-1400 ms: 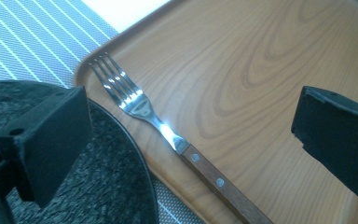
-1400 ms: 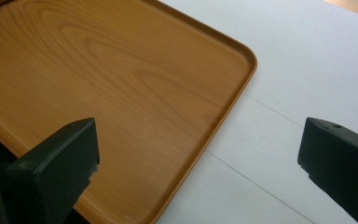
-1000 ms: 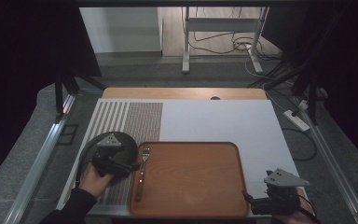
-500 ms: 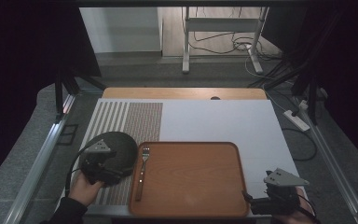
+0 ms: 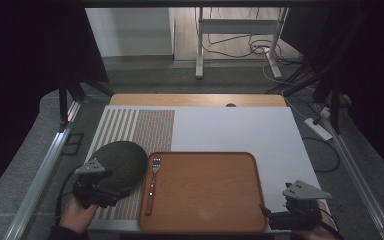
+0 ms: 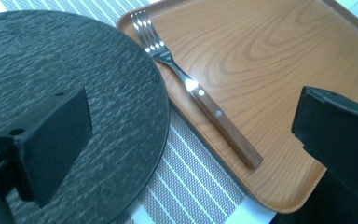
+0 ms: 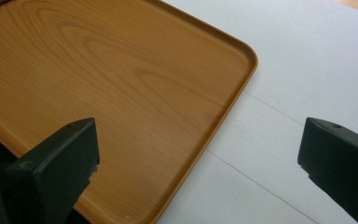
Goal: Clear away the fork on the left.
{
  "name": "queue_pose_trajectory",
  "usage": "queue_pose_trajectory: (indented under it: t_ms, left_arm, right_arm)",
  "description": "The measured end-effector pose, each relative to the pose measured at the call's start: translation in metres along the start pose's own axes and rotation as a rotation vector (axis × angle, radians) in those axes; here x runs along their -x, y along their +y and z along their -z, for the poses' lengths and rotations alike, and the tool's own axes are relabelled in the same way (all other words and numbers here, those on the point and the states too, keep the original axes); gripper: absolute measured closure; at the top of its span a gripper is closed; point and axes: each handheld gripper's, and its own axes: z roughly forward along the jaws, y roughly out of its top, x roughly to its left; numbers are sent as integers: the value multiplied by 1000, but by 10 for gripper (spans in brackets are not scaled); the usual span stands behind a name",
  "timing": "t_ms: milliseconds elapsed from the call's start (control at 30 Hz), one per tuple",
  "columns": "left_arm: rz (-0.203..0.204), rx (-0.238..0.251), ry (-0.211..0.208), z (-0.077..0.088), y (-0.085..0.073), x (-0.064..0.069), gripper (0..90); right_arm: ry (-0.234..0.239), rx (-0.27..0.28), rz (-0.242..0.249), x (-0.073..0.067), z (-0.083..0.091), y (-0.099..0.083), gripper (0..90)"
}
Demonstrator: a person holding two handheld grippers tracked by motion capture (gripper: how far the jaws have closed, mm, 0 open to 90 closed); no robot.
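Note:
A dark round plate (image 5: 122, 157) lies on a striped placemat (image 5: 130, 125) left of a wooden tray (image 5: 210, 195). A fork (image 5: 152, 186) with a wooden handle rests along the tray's left edge, tines pointing away from me. My left gripper (image 5: 106, 188) hovers over the plate's near rim, open. In the left gripper view the plate (image 6: 74, 88) sits under the left jaw, and the fork (image 6: 205, 102) and tray (image 6: 279, 60) lie between the jaws of the left gripper (image 6: 191, 144). My right gripper (image 5: 277, 215) is open at the tray's near right corner, and the right gripper (image 7: 200, 168) straddles the tray (image 7: 98, 79) edge.
A white table mat (image 5: 240, 130) covers the table beyond and to the right of the tray, and a bare wooden strip (image 5: 195, 100) runs along the far edge. Metal rails (image 5: 45, 170) run down both sides. Cables and a power strip (image 5: 319, 128) lie on the floor.
My left gripper has drawn back toward the near left corner, from over the plate's middle to its near rim. The plate, fork, tray and right gripper have stayed in place.

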Motion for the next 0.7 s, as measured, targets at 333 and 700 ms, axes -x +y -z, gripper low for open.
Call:
queue_pose_trajectory:
  t_ms: [333,700]
  left_arm:
    - [22,-3,30,13,-14,0,0]
    - [71,48,65,33,-29,-1,0]
  right_arm:
    - [-1,-1,1,0,0,0,0]
    - [-3,-3,1,0,0,0,0]
